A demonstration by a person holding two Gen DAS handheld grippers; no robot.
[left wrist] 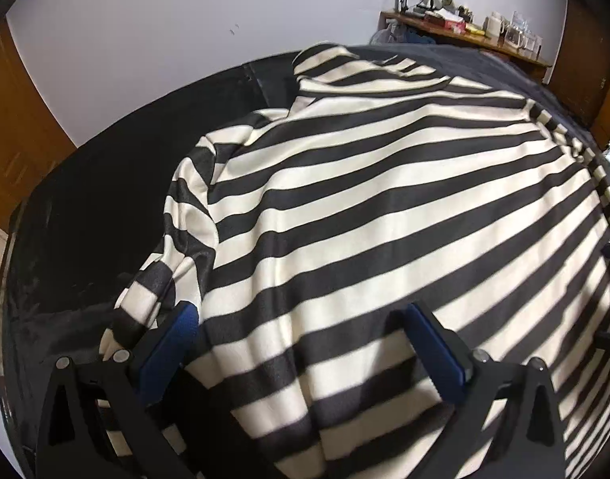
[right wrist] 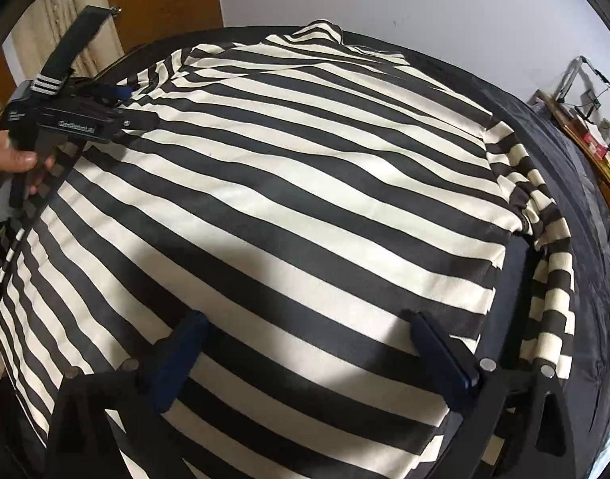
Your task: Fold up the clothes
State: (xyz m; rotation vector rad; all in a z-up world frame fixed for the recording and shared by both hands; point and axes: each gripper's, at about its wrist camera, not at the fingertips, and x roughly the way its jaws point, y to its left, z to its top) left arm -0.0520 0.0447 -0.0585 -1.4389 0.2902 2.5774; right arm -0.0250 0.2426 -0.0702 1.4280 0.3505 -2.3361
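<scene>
Item: striped shirt (right wrist: 289, 199), black and cream bands, lying spread over a dark bed cover (left wrist: 85, 207). Body panel is lying mostly flat, with soft ripples. Collar end is pointing toward 12 o'clock in both wrist views.

Sleeves: in the right wrist view, one sleeve (right wrist: 552, 279) is trailing down the edge at 3 o'clock, outside the body and not tucked in. In the left wrist view, the other sleeve (left wrist: 173, 247) is lying bunched along the body's side at 9 o'clock; whether it is laid over or merely crumpled, I cannot tell.

Left gripper (left wrist: 301, 343): hovering low at 6 o'clock over the hem region, blue-padded fingers (left wrist: 436, 351) standing wide apart, pinching no cloth.

Right gripper (right wrist: 305, 355): likewise at 6 o'clock, fingers parted, holding nothing.

A hand (right wrist: 9, 163) is showing at 9 o'clock in the right wrist view, holding the left tool's handle.

Progress, as a judgement: the shirt is lying spread out rather than as a compact bundle; no finished fold is showing. Sleeves and body are looking yet to be folded.

Background: a cluttered desk (left wrist: 464, 36) at 1 o'clock.
</scene>
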